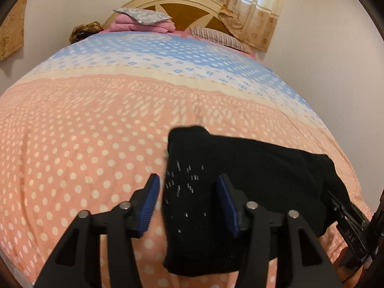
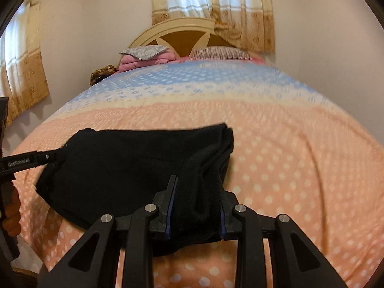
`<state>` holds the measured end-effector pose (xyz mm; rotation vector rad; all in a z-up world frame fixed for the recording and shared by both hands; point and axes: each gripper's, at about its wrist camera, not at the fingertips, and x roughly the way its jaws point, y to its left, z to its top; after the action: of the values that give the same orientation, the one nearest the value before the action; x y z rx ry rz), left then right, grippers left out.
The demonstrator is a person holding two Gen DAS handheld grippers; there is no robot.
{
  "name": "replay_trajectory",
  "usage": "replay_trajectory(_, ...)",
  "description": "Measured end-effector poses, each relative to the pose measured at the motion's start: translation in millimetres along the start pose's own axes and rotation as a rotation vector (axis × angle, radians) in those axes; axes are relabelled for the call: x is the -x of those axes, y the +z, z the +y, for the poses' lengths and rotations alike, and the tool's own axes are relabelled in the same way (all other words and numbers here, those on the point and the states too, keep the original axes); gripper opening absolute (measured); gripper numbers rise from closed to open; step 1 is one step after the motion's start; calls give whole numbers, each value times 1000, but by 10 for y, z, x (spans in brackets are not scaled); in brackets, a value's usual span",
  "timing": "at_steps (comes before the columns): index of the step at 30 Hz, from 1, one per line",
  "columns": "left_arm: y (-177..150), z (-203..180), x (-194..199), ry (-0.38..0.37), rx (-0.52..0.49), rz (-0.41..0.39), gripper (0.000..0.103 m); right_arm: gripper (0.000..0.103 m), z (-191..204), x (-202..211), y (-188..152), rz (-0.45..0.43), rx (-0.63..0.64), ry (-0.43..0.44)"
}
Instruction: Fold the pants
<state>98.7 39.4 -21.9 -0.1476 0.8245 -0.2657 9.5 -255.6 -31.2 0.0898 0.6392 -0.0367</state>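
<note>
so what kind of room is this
Most likely a bedroom: the black pants lie on a bed with a polka-dot bedspread, a curved headboard behind pillows, and curtains above.

The folded black fabric pants (image 1: 252, 180) lie on the near part of the bed with the pink-and-blue dotted cotton cover (image 1: 96, 124). The left hand-held gripper (image 1: 189, 206) stands at the left end of the pants, its fingers either side of that edge. The right hand-held gripper (image 2: 196, 208) stands at the right end, with a bunched fold between its fingers. At the far end of the bed, a grey patterned flat pouch (image 1: 144, 15) lies on a stack of pink folded cloth (image 1: 141, 25), left of a striped fabric pillow (image 1: 216, 37). The cream arched wooden headboard (image 1: 182, 4) stands behind them.
</note>
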Motion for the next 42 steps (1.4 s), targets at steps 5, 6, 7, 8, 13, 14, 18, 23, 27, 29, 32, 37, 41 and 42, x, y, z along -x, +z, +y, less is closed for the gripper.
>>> replay_trajectory(5, -58, 24, -172, -31, 7, 60, 66, 62, -165, -32, -52, 6, -104, 85)
replay_trajectory(6, -83, 31, -207, -39, 14, 73, 66, 63, -225, -35, -70, 3, -141, 99)
replay_trajectory(7, -111, 33, -259, -56, 29, 92, 66, 63, -277, -42, -82, 4, -174, 108)
replay_trajectory(8, -124, 42, -286, -66, 40, 101, 66, 63, -317, -37, -102, 5, -201, 113)
replay_trajectory(13, -125, 79, -332, -96, 73, 122, 66, 67, -403, -211, -82, 40, -274, 131)
replay_trajectory(14, -128, 80, -318, -96, 69, 121, 66, 67, -386, -262, -77, 49, -279, 138)
replay_trajectory(18, -177, -4, -265, -121, 15, 100, 34, 48, -190, -293, -51, 73, -185, 132)
replay_trajectory(23, -155, -185, -97, -50, -79, 13, 14, 31, 41, -225, 15, 69, -60, 67)
replay_trajectory(27, -15, -115, 51, -80, -55, -33, 14, 30, 231, -43, 197, 4, 29, 48)
replay_trajectory(29, 71, -46, 113, -74, -44, -58, 14, 30, 311, 23, 311, -26, 57, 66)
replay_trajectory(32, 195, 78, 162, -41, -39, -93, 14, 30, 502, 36, 488, -62, 107, 98)
replay_trajectory(37, 457, 390, 243, 25, -9, -154, 14, 30, 861, -103, 769, -106, 173, 152)
replay_trajectory(41, 736, 624, 212, 94, -9, -198, 14, 30, 1163, -320, 1053, -145, 196, 193)
replay_trajectory(42, 787, 675, 183, 108, -6, -204, 14, 30, 1252, -401, 1134, -157, 205, 201)
